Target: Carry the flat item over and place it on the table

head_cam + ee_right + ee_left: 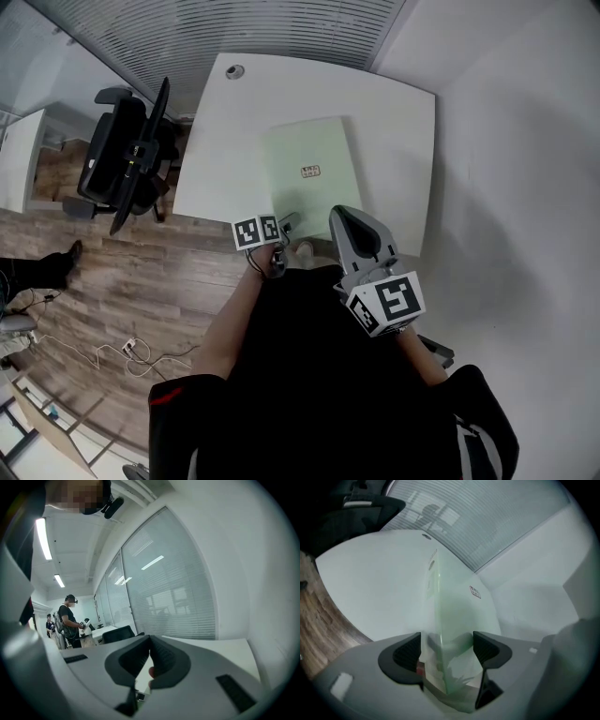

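A pale green flat folder (311, 173) with a small red label lies on the white table (220, 141), reaching its near edge. My left gripper (289, 223) is at the folder's near left corner. In the left gripper view the folder (454, 606) runs edge-on between the jaws of that gripper (447, 644); they stand wide apart, with gaps between the pads (407, 654) and the sheet. My right gripper (340, 214) hovers by the folder's near right corner. In the right gripper view its gripper (150, 641) has its pads meeting at the tips, with nothing between them.
A black office chair (127, 159) stands left of the table on the wood floor, where cables (131, 352) lie. A white wall (506, 169) borders the table's right side. A round grommet (233, 71) sits at the far corner. Another person (70, 620) stands across the room.
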Demonstrator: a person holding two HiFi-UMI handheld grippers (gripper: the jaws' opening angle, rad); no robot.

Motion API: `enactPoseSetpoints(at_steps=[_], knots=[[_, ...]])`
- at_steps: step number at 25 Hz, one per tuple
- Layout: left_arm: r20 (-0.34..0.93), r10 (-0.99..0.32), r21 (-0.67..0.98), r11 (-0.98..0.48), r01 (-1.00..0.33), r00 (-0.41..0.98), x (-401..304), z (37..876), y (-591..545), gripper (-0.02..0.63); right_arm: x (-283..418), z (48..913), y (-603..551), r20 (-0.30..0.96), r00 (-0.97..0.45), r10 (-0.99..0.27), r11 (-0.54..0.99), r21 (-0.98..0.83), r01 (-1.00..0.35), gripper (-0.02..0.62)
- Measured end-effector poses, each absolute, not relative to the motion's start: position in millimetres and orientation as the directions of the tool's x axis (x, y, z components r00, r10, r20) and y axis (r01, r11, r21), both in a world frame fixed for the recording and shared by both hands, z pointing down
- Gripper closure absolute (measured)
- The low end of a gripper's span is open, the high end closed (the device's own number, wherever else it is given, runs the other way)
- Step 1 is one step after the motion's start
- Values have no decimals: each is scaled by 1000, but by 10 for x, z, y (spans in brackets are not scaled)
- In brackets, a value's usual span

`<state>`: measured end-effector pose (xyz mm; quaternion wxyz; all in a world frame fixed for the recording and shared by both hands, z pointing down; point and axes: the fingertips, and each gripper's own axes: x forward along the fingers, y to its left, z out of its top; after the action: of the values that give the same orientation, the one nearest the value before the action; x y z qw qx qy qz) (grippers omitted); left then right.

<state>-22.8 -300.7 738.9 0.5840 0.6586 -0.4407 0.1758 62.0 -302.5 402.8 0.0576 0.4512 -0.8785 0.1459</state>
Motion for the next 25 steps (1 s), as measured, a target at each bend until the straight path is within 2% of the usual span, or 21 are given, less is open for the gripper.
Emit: enactPoseSetpoints(at_steps=[17, 25], knots=[[828, -446, 405, 60, -913, 338, -249, 7306, -3488, 262, 569, 4049, -3019, 237, -595, -768, 558, -208, -803, 594], [840, -448, 341, -5, -940, 307, -254, 7233, -3610, 265, 558, 4019, -2956, 230, -605, -762, 571, -202, -796, 594]])
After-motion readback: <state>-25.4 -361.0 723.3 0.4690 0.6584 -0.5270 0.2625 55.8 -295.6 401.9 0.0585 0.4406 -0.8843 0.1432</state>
